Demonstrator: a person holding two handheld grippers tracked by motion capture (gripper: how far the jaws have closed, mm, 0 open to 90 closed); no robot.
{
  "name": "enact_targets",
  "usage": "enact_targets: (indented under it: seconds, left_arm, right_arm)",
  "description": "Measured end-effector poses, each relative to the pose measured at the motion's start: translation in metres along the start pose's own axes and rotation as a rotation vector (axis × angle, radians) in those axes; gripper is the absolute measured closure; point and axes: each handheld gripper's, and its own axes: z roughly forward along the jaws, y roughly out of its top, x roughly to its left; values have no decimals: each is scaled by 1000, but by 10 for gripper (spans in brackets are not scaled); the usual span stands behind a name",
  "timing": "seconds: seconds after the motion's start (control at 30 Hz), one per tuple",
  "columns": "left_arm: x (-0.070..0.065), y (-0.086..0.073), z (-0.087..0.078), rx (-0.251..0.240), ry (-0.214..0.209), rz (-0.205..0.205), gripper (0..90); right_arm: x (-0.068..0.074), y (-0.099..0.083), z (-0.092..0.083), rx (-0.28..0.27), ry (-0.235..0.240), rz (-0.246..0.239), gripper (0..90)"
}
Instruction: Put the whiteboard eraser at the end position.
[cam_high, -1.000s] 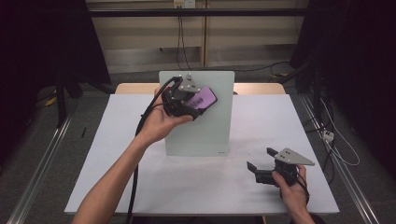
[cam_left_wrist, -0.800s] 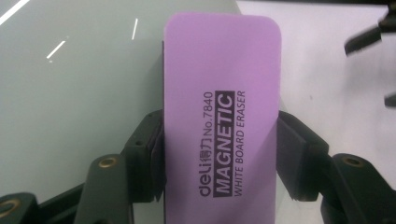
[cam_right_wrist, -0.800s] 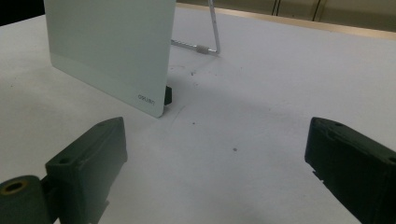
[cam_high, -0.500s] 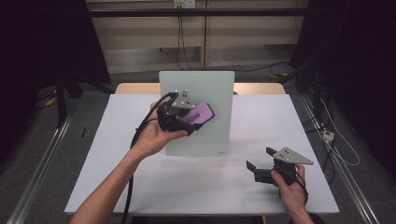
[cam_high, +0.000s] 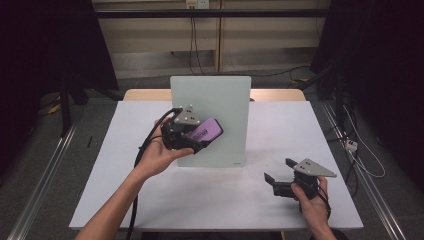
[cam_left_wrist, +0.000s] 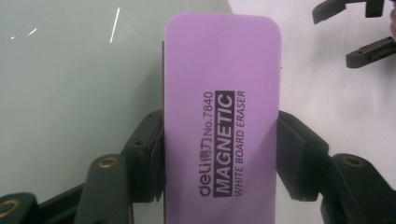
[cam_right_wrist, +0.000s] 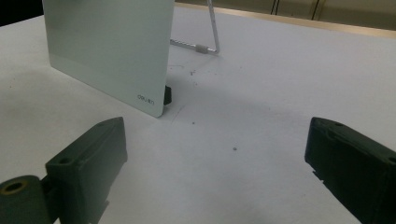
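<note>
On the white table (cam_high: 150, 200), left claw (cam_high: 197, 137) clamps purple eraser (cam_high: 207, 131); right claw (cam_high: 277, 181) gapes wide.

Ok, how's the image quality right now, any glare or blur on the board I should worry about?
High view: room dark at the sides, table evenly lit, board free of glare. Left gripper view: eraser lettering sharp, two small bright glints on the board's top left. Right gripper view: right hand-held gripper jaws soft and close, board's corner and logo clear.
</note>
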Motion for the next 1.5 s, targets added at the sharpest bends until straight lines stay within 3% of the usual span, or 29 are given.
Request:
enact_targets:
  seconds: [0.4,0.73,0.77,0.8,0.93,0.97,1.07,1.5]
  left_arm:
    - [-5,-11,1,31,-56,-8,410]
    - [-11,-26,-1,66,-73,-10,410]
    - [-12,-26,-2,87,-53,-7,410]
    - [-12,-28,0,77,-76,-11,410]
    - [-14,-30,1,92,-90,-24,410]
    - [-15,-30,0,110,-73,-22,410]
    - [-16,-32,0,98,-97,-38,410]
    - [-28,-41,15,160,-145,-24,410]
  right_arm:
    - [0,0,3,6,-10,11,58]
    - [0,1,3,6,-4,1,58]
    - [0,0,3,10,-6,5,58]
    - [0,0,3,9,-6,4,58]
    - [-1,0,3,3,-6,1,58]
    - [-1,0,3,3,-3,-3,58]
    - [0,1,5,2,7,0,58]
    - [-1,0,4,-3,15,-3,58]
